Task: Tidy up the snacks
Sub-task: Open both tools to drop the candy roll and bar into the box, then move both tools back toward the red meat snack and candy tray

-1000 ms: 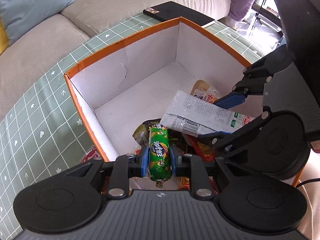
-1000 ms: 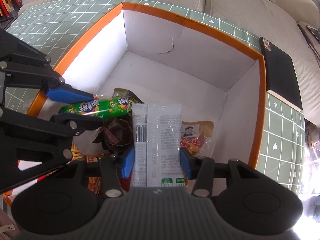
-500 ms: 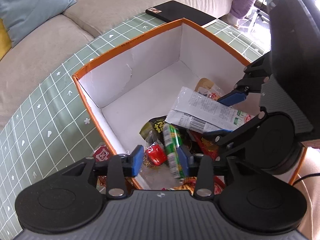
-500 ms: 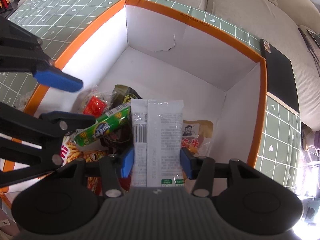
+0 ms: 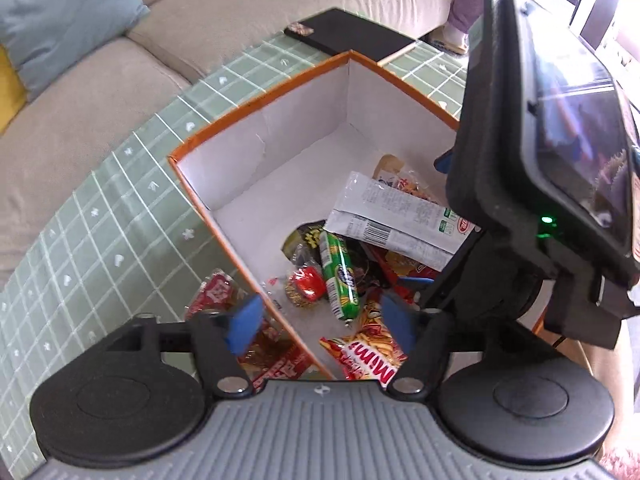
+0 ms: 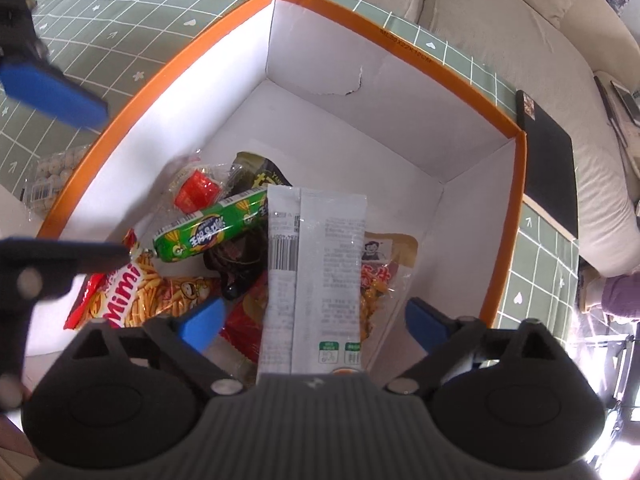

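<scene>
An orange-rimmed white box [image 5: 256, 104] [image 6: 400, 36] holds several snacks. A green sausage stick [image 5: 339, 272] [image 6: 208, 232] lies loose in the pile. A long white packet [image 5: 392, 220] [image 6: 316, 272] lies on top of the snacks, between the spread blue fingers of my right gripper [image 6: 316, 324], which is open and not touching it. My left gripper [image 5: 320, 324] is open and empty above the box's near left wall. A red Mimi fries bag [image 5: 368, 356] [image 6: 132, 296] and a small red-wrapped snack [image 5: 308, 284] [image 6: 198, 192] lie beside the sausage.
A red snack pack [image 5: 216, 292] and another red pack [image 5: 276, 356] lie outside the box on the green checked cloth [image 5: 100, 240]. A clear pack of pale balls [image 6: 52, 172] lies by the box's left wall. A black notebook [image 5: 352, 36] [image 6: 548, 176] lies behind the box. A beige sofa [image 5: 80, 120] surrounds the table.
My left gripper opened, dropped the green sausage into the box, then pulled back and up. My right gripper opened and let go of the white packet, which now rests on the pile.
</scene>
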Motion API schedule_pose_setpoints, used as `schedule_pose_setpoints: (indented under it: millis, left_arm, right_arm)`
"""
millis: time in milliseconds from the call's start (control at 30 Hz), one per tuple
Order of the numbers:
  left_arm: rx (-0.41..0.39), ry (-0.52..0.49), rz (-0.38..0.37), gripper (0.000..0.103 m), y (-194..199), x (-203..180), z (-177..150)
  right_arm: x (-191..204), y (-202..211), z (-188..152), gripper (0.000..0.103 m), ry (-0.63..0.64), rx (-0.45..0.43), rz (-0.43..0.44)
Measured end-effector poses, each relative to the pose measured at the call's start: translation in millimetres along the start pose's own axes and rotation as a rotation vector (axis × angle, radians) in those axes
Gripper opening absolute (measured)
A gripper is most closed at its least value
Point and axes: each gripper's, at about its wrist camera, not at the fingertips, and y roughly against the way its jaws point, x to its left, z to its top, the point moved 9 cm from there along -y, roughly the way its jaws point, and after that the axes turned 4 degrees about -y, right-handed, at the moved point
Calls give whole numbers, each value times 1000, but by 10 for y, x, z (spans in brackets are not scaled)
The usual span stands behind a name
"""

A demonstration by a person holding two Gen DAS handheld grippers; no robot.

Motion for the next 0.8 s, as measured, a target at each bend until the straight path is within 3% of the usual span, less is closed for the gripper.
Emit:
schedule_pose_setpoints:
  millis: [167, 433, 800]
  left_arm:
    - [-21, 6, 20, 85, 125, 53, -115]
    - [-15, -7, 157, 85, 239, 294, -441]
    - [-23, 141, 182, 85, 383, 731, -916]
  right_arm:
    - [47, 59, -27, 97, -6, 17, 5]
    - [182, 225, -49, 99, 31, 28, -29]
    - [299, 482, -82, 99, 105, 65, -118]
